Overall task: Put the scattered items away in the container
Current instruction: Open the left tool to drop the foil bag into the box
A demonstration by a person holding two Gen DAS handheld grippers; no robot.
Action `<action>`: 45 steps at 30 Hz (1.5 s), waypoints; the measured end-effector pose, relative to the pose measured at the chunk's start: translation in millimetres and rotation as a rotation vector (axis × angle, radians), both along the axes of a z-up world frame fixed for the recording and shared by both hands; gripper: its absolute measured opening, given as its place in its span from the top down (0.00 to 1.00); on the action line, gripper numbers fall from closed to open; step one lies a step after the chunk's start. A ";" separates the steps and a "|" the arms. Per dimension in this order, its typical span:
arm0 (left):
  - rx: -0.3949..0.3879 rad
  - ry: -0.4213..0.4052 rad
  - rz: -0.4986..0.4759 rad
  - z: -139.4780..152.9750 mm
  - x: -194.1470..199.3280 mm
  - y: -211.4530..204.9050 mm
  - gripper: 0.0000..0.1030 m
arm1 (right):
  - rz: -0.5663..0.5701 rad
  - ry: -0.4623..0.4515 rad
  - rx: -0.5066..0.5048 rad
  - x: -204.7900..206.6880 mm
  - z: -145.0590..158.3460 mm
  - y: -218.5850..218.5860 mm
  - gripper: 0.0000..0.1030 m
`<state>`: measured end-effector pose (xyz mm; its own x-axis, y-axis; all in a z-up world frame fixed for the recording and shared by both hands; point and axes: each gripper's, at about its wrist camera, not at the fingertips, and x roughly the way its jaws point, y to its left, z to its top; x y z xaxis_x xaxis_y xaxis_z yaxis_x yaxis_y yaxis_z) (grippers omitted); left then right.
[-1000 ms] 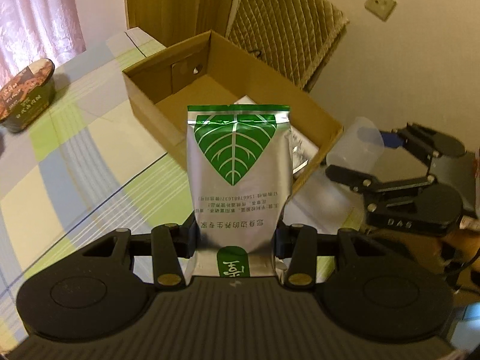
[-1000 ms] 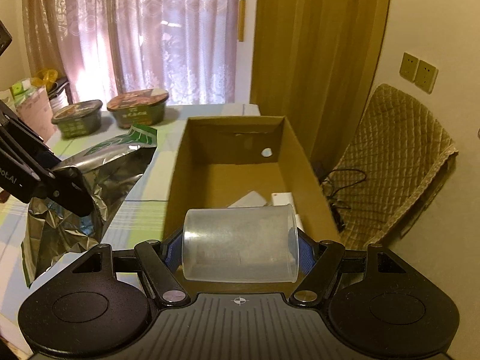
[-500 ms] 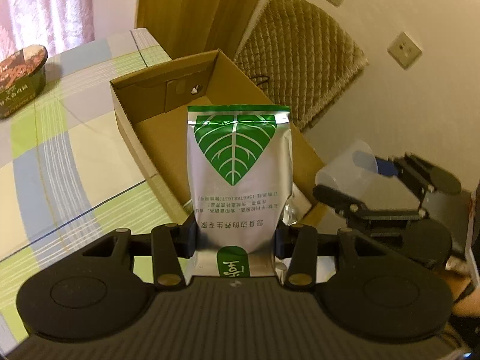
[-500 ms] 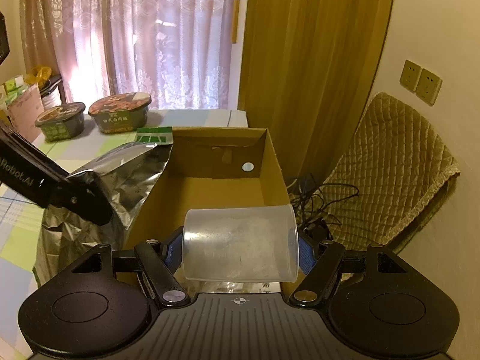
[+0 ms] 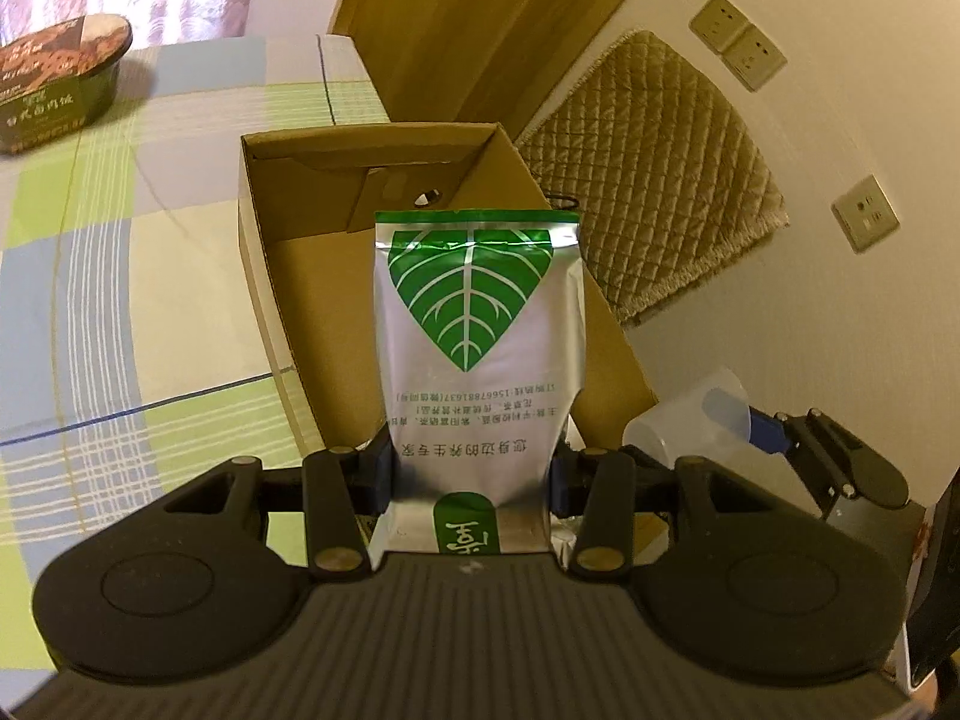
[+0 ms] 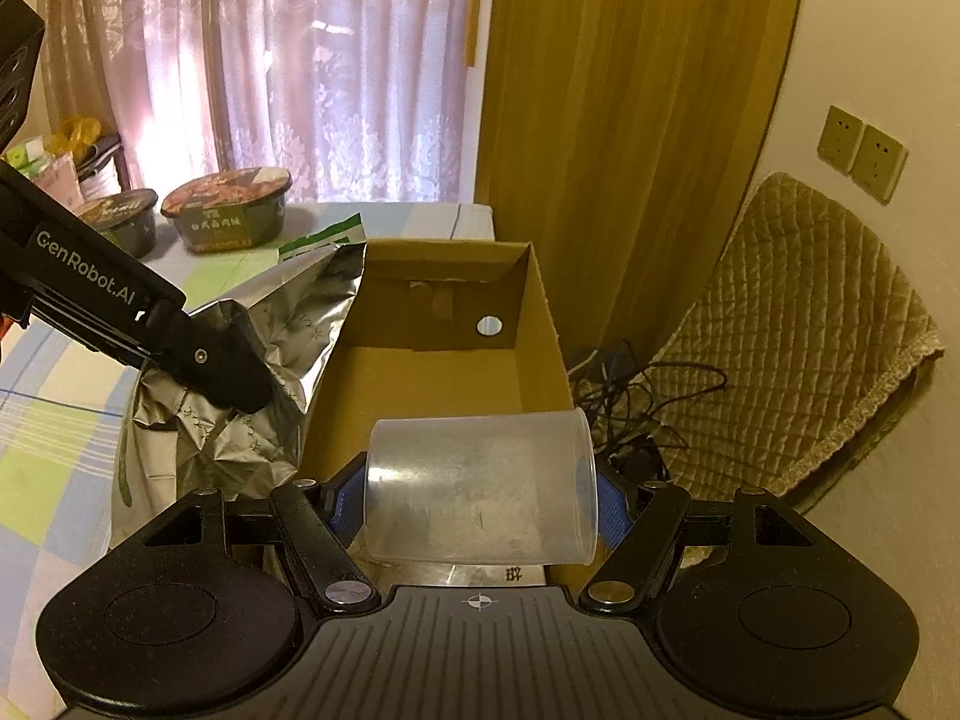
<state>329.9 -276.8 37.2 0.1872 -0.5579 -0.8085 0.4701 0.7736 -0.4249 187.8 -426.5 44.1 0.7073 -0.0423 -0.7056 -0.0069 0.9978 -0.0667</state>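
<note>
My left gripper [image 5: 471, 474] is shut on a silver pouch with a green leaf print [image 5: 477, 330], held upright over the near end of the open cardboard box [image 5: 261, 276]. My right gripper [image 6: 480, 501] is shut on a clear plastic cup [image 6: 480, 489] lying sideways between its fingers, above the box's near edge [image 6: 540, 324]. From the right wrist view the pouch [image 6: 258, 372] hangs crumpled at the box's left wall, pinched by the left gripper [image 6: 231, 375]. The cup [image 5: 690, 420] and the right gripper [image 5: 714, 426] show at the right of the left wrist view.
Two instant noodle bowls [image 6: 225, 210] [image 6: 117, 222] stand on the checked tablecloth [image 5: 120, 276] beyond the box. A quilted chair [image 6: 810, 324] and tangled cables [image 6: 636, 384] sit right of the table by the wall. Something pale lies in the box's near end, mostly hidden.
Both grippers have moved forward and turned toward the box, so the box now lies straight ahead; the pouch and the cup now hang over its near end. Both grips are unchanged.
</note>
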 end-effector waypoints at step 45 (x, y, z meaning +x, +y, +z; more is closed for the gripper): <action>-0.068 -0.046 0.217 -19.9 19.0 44.7 0.41 | 0.018 0.046 -0.013 30.4 -17.4 0.7 0.28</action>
